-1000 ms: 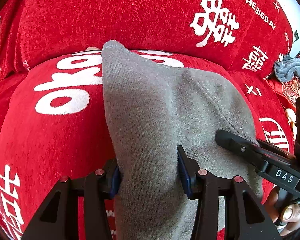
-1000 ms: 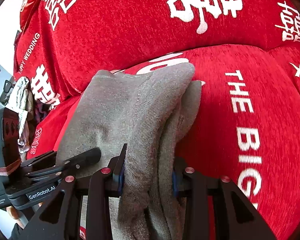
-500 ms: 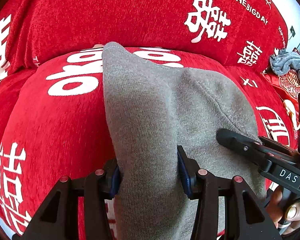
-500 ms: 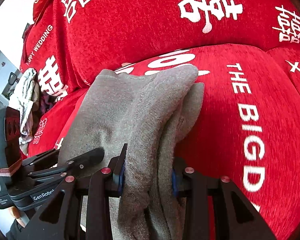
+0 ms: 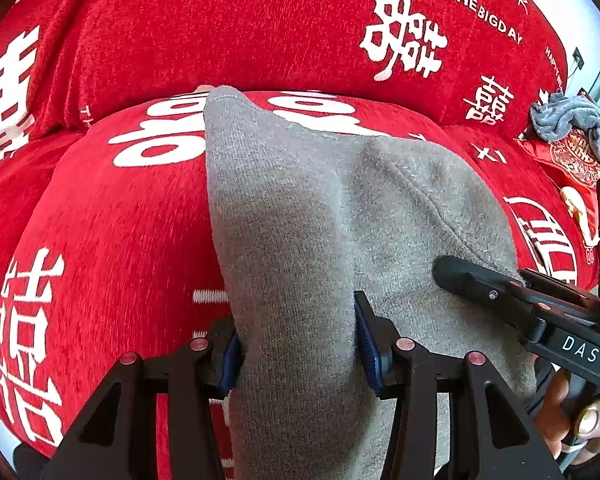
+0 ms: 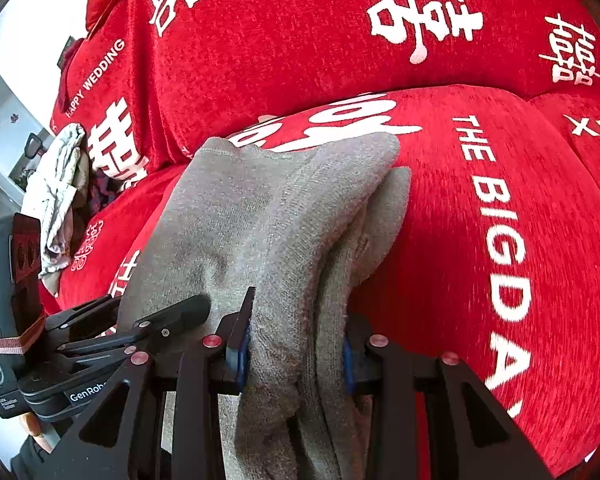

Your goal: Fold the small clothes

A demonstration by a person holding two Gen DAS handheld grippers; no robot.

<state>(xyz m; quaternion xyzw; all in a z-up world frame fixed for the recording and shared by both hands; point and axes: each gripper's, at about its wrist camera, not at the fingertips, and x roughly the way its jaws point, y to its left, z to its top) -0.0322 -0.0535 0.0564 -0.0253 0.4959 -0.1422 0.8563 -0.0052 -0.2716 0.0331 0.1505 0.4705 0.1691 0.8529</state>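
Grey knit garment (image 5: pixel 320 220) held above red sofa cover (image 5: pixel 120 220), gripped at near edge by both grippers. Left gripper (image 5: pixel 298 344) angled steeply down, jaws partly closed, blue pads pinching bunched fabric. Right gripper (image 6: pixel 296 344) likewise tilted down, clamped on thicker folded layers. Person's hand (image 5: pixel 588 420) on right handle. Count: two grippers, one garment held, one grey cloth (image 5: pixel 572 124) far right, one pale cloth (image 6: pixel 60 192) far left.

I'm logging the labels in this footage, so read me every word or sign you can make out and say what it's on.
"THE BIGDAY": red sofa cover.
"THE BIG DA", cut off: seat cushion.
"HAPPY WEDDING": sofa back.
"DAS": right gripper body.
"GenRob", cut off: left gripper body.
White double-happiness characters: all over the cover.
Small print beside "GenRob": too small to read.
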